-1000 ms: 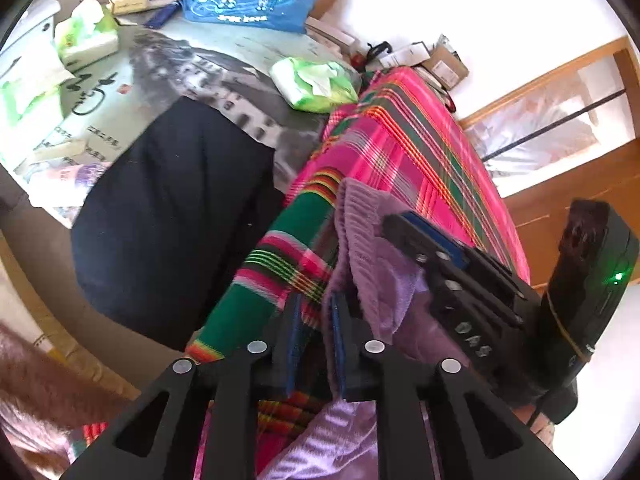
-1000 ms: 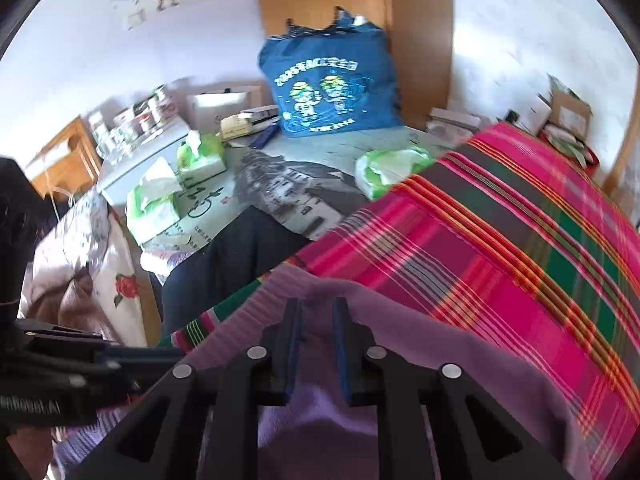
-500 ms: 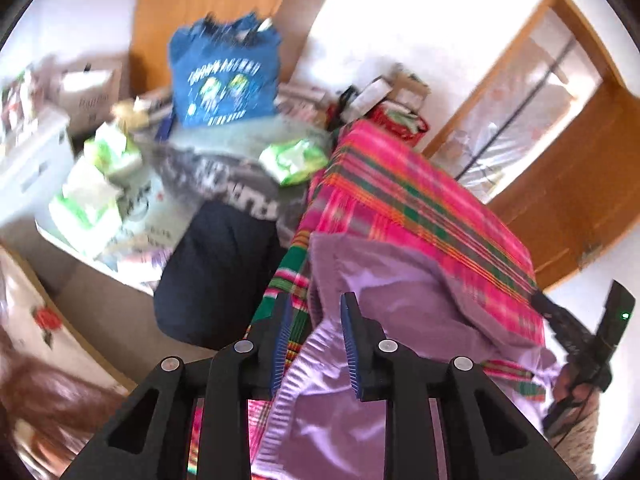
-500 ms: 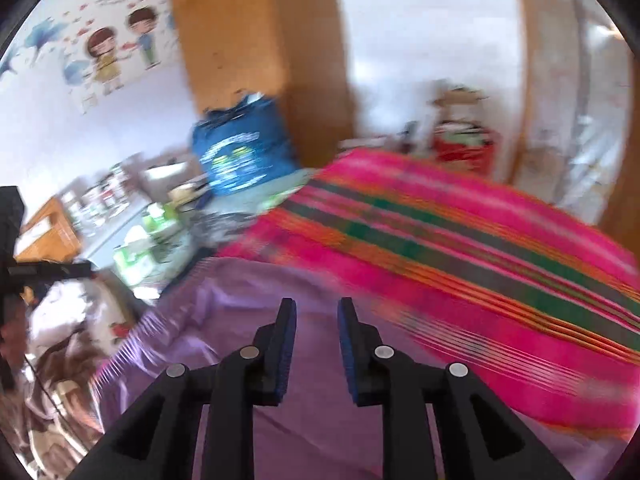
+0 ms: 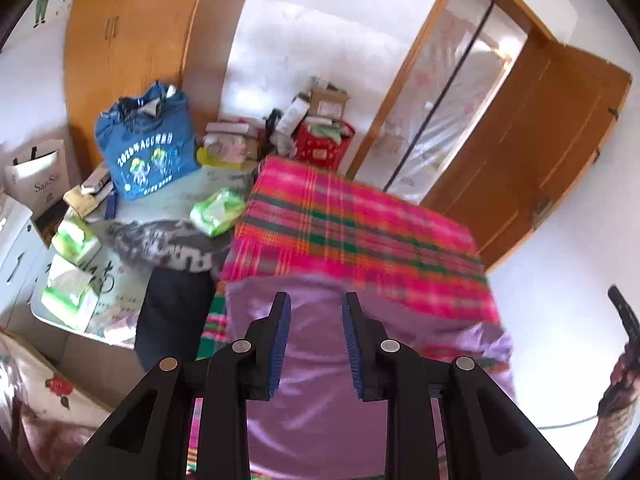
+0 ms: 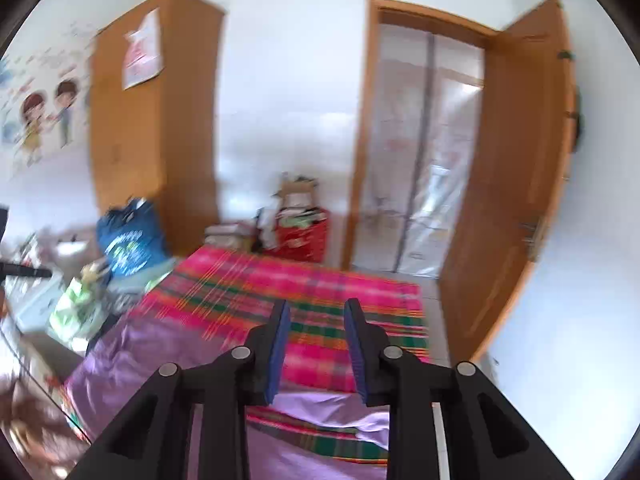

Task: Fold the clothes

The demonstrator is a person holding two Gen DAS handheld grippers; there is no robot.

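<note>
A lilac garment (image 5: pixel 316 392) lies on the pink, green and orange plaid cloth (image 5: pixel 360 232) that covers the table. My left gripper (image 5: pixel 315 300) hangs above it, open, nothing between its blue pads. In the right wrist view the same lilac garment (image 6: pixel 132 356) spreads over the near left part of the plaid cloth (image 6: pixel 288 292), with a fold of it (image 6: pixel 320 404) under my fingers. My right gripper (image 6: pixel 316 306) is also open and holds nothing. It shows too at the right edge of the left wrist view as a black tool in a hand (image 5: pixel 624 324).
A dark garment (image 5: pixel 172 308) hangs at the table's left edge. Beyond it a side surface holds green tissue packs (image 5: pixel 216 212), a blue bag (image 5: pixel 146 152) and boxes. A red basket (image 5: pixel 324 144) stands against the far wall. A wooden door (image 6: pixel 508 184) stands ajar on the right.
Both grippers let go of the lilac garment and opened, then rose and pulled back from the table. The garment now lies spread flatter on the plaid cloth.
</note>
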